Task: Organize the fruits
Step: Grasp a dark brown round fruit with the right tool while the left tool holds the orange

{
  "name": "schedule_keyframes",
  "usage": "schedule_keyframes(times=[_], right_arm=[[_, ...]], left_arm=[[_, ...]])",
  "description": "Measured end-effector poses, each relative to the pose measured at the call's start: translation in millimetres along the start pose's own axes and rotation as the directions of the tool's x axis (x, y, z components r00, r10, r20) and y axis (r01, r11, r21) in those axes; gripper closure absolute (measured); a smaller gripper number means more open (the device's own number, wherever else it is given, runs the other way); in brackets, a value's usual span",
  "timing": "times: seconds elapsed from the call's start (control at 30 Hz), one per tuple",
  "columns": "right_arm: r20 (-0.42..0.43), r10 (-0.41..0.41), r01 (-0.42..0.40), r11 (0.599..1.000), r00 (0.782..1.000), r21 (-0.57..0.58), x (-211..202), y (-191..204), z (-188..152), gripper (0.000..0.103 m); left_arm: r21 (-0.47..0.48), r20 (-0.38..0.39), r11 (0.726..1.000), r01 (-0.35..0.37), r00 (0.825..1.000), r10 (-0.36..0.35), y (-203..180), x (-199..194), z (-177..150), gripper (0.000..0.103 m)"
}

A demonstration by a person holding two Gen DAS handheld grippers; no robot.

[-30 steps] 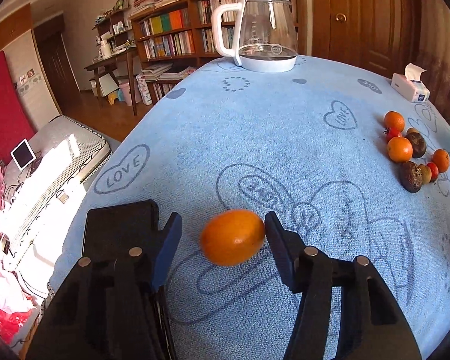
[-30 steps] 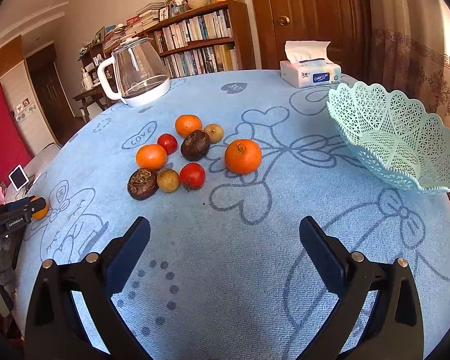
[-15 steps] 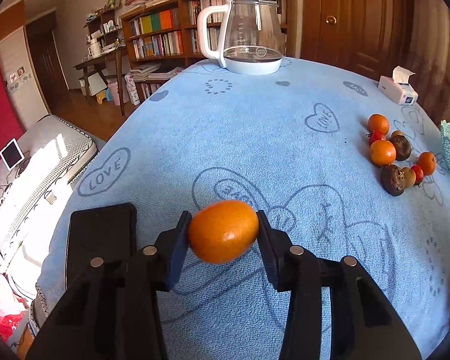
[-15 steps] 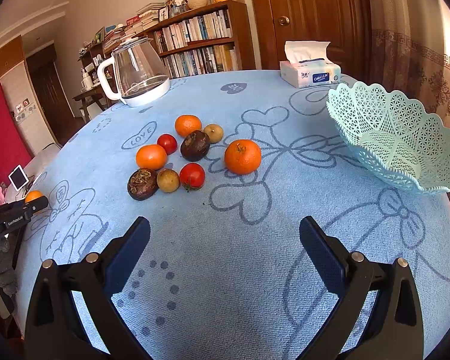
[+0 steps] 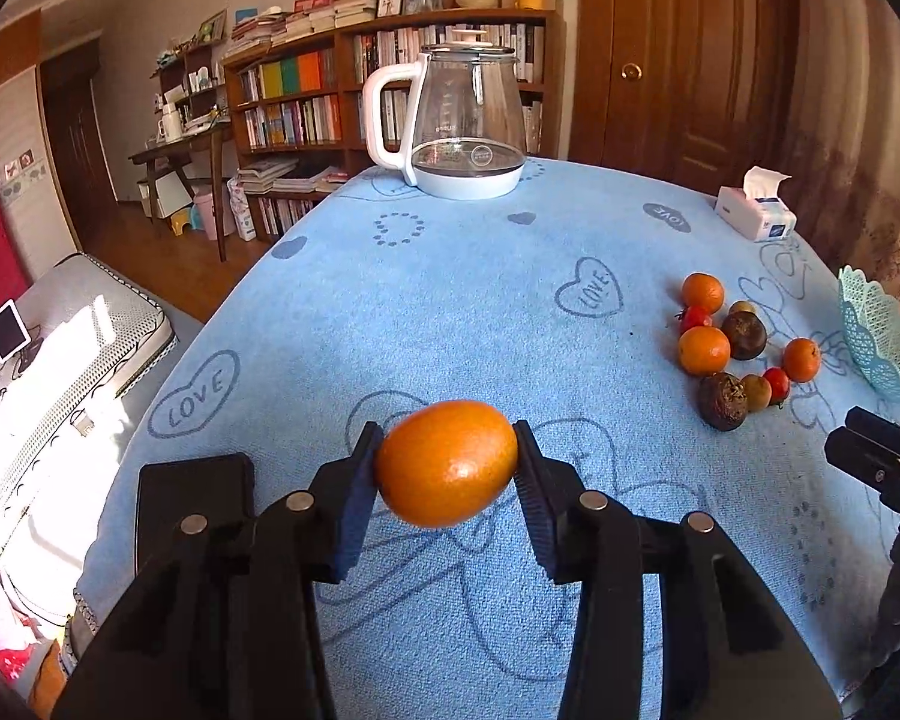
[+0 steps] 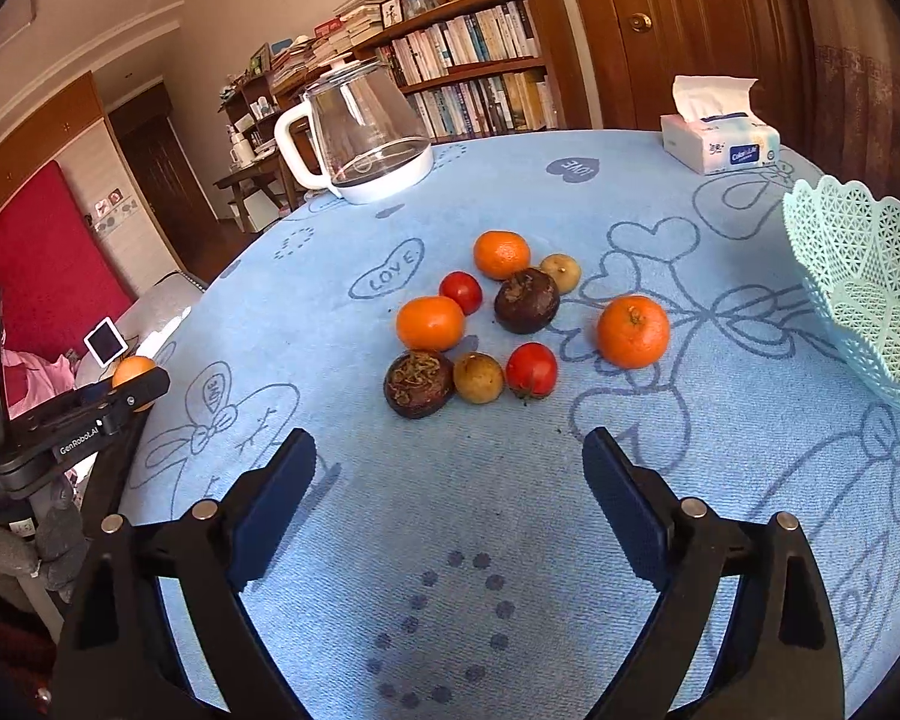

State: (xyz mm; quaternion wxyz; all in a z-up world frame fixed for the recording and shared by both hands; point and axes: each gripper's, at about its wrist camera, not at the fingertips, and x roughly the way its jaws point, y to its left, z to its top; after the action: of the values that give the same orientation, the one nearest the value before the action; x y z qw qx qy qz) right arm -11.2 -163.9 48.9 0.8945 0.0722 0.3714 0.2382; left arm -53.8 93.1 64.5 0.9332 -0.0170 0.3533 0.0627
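Orange and oval, the fruit (image 5: 447, 463) sits clamped between both pads of the left hand-held gripper (image 5: 447, 468), lifted clear of the blue cloth on the table (image 5: 480, 300). Nearby, the right hand-held gripper (image 6: 448, 489) hangs over the cloth with its jaws spread wide, gripping nothing. Just beyond its fingertips lies a cluster of fruit: a dark mangosteen (image 6: 418, 383), a red tomato (image 6: 531, 370), a tangerine (image 6: 633, 331) and others. To the right stands a mint lattice basket (image 6: 870, 282). Farther back are a glass kettle (image 6: 363, 132) and a tissue box (image 6: 720, 141).
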Motion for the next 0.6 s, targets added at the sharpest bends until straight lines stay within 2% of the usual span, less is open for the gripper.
schedule_keyframes(times=[0.07, 0.13, 0.27, 0.43, 0.6], right_arm=[[-0.033, 0.061, -0.06, 0.998, 0.998, 0.01, 11, 9, 3, 0.028], [-0.055, 0.079, -0.079, 0.997, 0.995, 0.008, 22, 17, 6, 0.029], [-0.098, 0.05, -0.052, 0.998, 0.994, -0.026, 45, 29, 11, 0.038], [-0.125, -0.053, 0.048, 0.998, 0.991, -0.041, 71, 29, 19, 0.043], [-0.145, -0.107, 0.101, 0.994, 0.984, -0.044, 89, 25, 25, 0.051]], left_arm=[[0.005, 0.006, 1.0, 0.001, 1.0, -0.001, 0, 0, 2, 0.059], [0.009, 0.012, 1.0, 0.003, 1.0, -0.003, 1, 0, 3, 0.059], [0.007, 0.016, 1.0, 0.012, 1.0, -0.012, 4, 1, 5, 0.059], [0.005, 0.006, 1.0, 0.017, 1.0, -0.017, 6, 5, 6, 0.059], [-0.004, -0.007, 1.0, 0.015, 1.0, -0.015, 9, 10, 7, 0.059]])
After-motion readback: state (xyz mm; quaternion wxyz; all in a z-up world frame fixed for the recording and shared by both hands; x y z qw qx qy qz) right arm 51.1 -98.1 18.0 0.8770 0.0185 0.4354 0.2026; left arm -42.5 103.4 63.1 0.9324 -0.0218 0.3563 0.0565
